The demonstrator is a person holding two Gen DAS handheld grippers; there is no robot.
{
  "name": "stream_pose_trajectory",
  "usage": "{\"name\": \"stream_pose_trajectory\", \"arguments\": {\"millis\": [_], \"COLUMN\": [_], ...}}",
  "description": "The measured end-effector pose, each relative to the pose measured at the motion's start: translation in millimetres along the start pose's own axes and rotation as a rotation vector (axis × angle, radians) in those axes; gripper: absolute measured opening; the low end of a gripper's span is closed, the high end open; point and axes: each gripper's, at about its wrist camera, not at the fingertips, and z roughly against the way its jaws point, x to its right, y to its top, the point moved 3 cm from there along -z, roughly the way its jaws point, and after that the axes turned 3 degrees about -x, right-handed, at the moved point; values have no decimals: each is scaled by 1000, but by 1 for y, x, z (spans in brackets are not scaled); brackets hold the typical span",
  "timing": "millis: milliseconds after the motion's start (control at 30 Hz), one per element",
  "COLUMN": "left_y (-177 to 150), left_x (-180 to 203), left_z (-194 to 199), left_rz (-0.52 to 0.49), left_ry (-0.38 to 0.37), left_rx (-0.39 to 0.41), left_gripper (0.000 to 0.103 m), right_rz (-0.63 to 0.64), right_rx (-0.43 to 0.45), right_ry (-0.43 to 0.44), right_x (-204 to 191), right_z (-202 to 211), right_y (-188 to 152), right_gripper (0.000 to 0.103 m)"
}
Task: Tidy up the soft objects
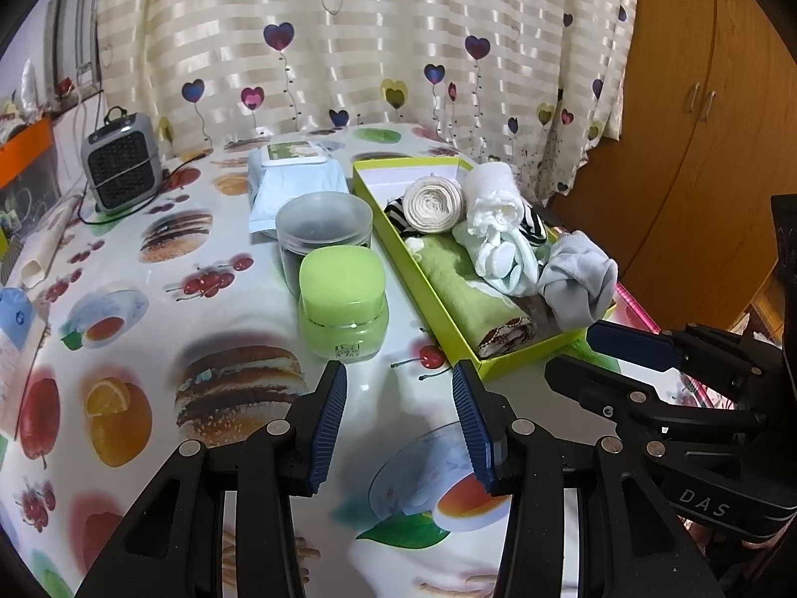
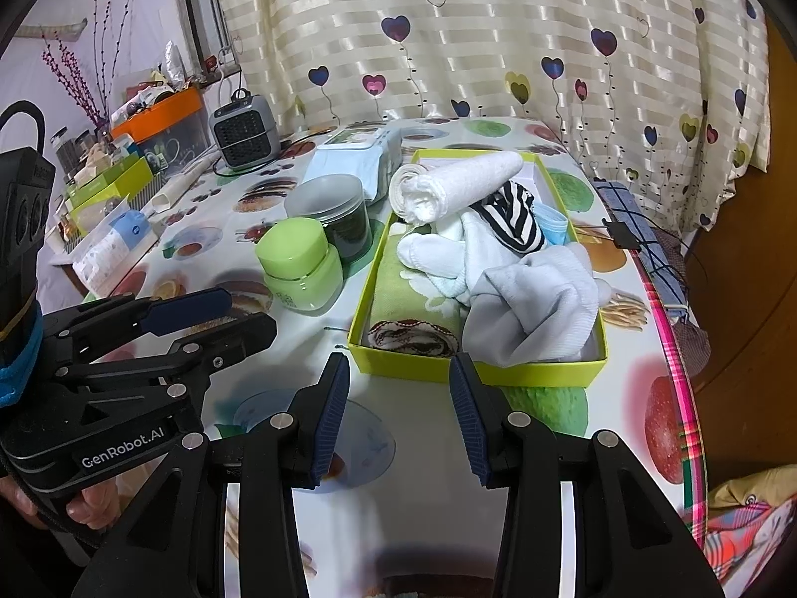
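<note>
The long lime-green cardboard box (image 2: 478,373) lies near the right edge of the table, its short near wall facing both grippers. Inside, a rolled green towel with a brown-and-white patterned end (image 2: 413,334) runs along the box's left wall, and a crumpled grey-white sock (image 2: 538,309) fills the near right corner, bulging above the rim. Behind them sit a bundle of white socks (image 2: 438,249), a black-and-white striped cloth (image 2: 513,219) and a rolled white towel (image 2: 458,182) lying slantwise on top of the pile. From the left wrist view a cream rolled cloth (image 1: 432,204) also shows further back.

Just left of the box stand a squat lime-green lidded jar (image 2: 299,264) and, behind it, a clear round tub with a grey lid (image 2: 331,214); a pale blue wipes pack (image 2: 358,159) lies beyond them.

The right gripper (image 2: 398,418) hovers before the box's near wall, jaws spread wide and holding nothing. The left gripper (image 1: 398,423) is likewise wide apart and empty, hanging over the fruit-printed plastic tablecloth (image 1: 149,299) near the jar.

The pile looks overfull — the grey sock and the slanting white towel could probably slide over the rim towards the table's right edge if nudged. A light box may also skid on the slick cloth when pressed, and the left gripper could knock the jar.
</note>
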Motion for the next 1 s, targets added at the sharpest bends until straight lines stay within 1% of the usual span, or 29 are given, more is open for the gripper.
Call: {"name": "stream_pose_trajectory", "arguments": {"millis": [1000], "left_y": [-3], "left_x": [1], "left_z": [0], "left_rz": [-3], "left_ry": [4], "left_rx": [-9], "left_gripper": [43], "right_rz": [9], "right_rx": [-1], "right_ry": [-2], "right_x": [-4], "right_z": [6], "right_y": [1], "right_gripper": [43]}}
